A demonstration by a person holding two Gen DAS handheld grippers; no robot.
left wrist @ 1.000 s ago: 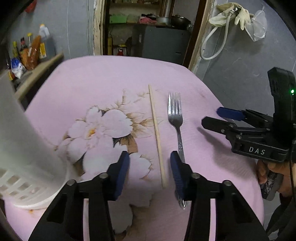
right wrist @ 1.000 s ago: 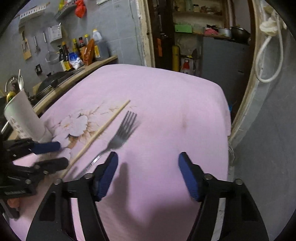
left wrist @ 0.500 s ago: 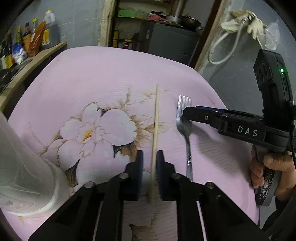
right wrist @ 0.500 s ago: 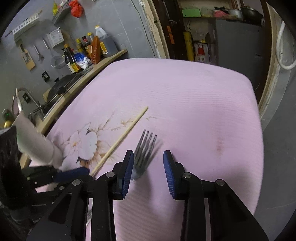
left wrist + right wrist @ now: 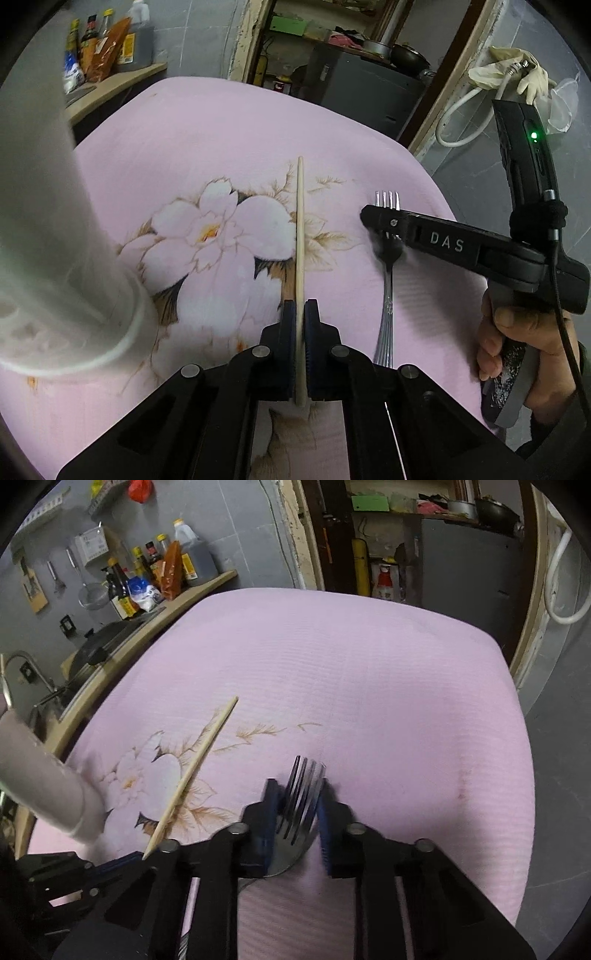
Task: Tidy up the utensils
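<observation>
A wooden chopstick lies on the pink flowered cloth, and my left gripper is shut on its near end. To its right lies a metal fork. My right gripper is closing on the fork, its blue pads against both sides of the fork's head, tines pointing away. In the left wrist view the right gripper reaches in from the right over the tines, held by a person's hand. The chopstick runs diagonally left of the fork. A white utensil holder stands close at the left.
The utensil holder sits at the cloth's left edge. A counter with several bottles runs along the far left wall. A grey cabinet stands beyond the table's far edge, and a white hose hangs at the right.
Both grippers went from open to closed: the left around the chopstick's near end, the right around the fork's head after sliding left over it.
</observation>
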